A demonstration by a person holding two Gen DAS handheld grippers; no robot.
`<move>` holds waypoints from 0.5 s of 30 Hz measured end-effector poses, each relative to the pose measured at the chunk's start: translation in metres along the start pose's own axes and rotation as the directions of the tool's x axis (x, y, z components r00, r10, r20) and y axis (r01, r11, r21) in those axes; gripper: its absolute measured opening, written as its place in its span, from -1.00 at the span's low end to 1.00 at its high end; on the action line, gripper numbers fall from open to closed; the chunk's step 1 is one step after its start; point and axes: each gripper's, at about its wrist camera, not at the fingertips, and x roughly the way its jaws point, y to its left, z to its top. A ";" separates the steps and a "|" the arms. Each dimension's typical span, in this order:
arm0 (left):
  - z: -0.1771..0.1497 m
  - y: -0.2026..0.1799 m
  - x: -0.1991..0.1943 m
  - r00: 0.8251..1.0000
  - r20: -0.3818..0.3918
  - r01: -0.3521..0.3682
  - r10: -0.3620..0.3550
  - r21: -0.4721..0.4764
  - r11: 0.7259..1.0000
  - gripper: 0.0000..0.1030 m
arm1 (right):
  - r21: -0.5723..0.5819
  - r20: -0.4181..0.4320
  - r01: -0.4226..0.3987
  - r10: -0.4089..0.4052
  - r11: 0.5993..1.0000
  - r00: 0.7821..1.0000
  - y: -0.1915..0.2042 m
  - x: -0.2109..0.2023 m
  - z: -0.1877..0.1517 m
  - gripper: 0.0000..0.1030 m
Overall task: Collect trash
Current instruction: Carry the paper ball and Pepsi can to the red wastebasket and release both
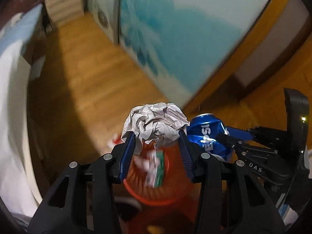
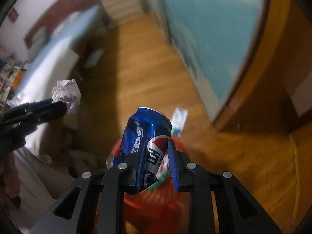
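From my left wrist camera, going left to right: a white sheet (image 1: 11, 117) fills the left edge, blurred. At centre my left gripper (image 1: 157, 136) is clamped on a crumpled paper ball (image 1: 156, 122), both blue pads (image 1: 128, 152) pressed into its sides; the ball carries faint print I cannot read. The gripper is held out over an orange-red basket (image 1: 156, 198) on the wooden floor (image 1: 87, 81). Inside the basket lies litter, including a white and green wrapper (image 1: 159, 167), too smeared to read.

To the right, the crushed blue can (image 1: 206, 136) shows white lettering, partly readable as "PEPSI" and turned sideways. The right gripper's body beside it bears the letters "DAS".

From my right wrist camera, left to right: the left gripper (image 2: 58, 103) enters from the left edge, holding the paper ball (image 2: 67, 93) up at a level above the can. At centre my right gripper (image 2: 156, 152) is closed on the can (image 2: 148, 136), which stands tilted and dented; I read "PEPSI" in part, a red, white and blue roundel and a white character below it. The can's lower end is hidden behind the left finger (image 2: 136, 167). The basket (image 2: 140, 200) lies directly beneath, largely covered by the can and fingers. A pale wrapper (image 2: 179, 119) lies on the floor beyond the basket, its print unreadable.
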 end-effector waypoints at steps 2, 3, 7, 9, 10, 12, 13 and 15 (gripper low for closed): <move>-0.003 -0.011 0.013 0.999 -0.040 -0.024 0.026 0.054 0.998 -0.12 | 0.023 -0.031 0.001 0.000 1.000 1.000 -0.009 0.015 -0.011 -0.53; -0.005 -0.015 0.017 0.998 -0.052 -0.029 0.033 0.072 0.997 -0.12 | 0.033 -0.042 0.000 0.001 0.999 0.999 -0.009 0.022 -0.014 -0.53; -0.015 -0.019 0.032 0.993 -0.118 -0.016 0.025 0.075 0.997 -0.13 | 0.053 -0.068 -0.012 0.015 0.999 0.998 -0.012 0.043 -0.026 -0.53; -0.015 -0.019 0.031 0.992 -0.123 -0.020 0.030 0.086 0.996 -0.13 | 0.040 -0.063 -0.012 0.014 0.999 0.998 -0.006 0.046 -0.030 -0.53; -0.016 -0.018 0.031 0.992 -0.126 -0.022 0.033 0.088 0.996 -0.13 | 0.037 -0.062 -0.018 0.021 0.999 0.998 -0.002 0.047 -0.029 -0.52; -0.012 -0.023 0.034 0.990 -0.134 -0.026 0.037 0.084 0.996 -0.12 | 0.053 -0.059 -0.031 0.034 0.998 0.998 0.003 0.045 -0.028 -0.52; -0.012 -0.022 0.035 0.990 -0.138 -0.029 0.040 0.079 0.996 -0.09 | 0.055 -0.061 -0.024 0.027 0.998 0.998 0.004 0.045 -0.027 -0.51; -0.008 -0.022 0.033 0.991 -0.127 -0.042 0.050 0.065 0.997 0.09 | 0.055 -0.072 -0.008 0.012 0.998 0.997 0.004 0.046 -0.028 -0.48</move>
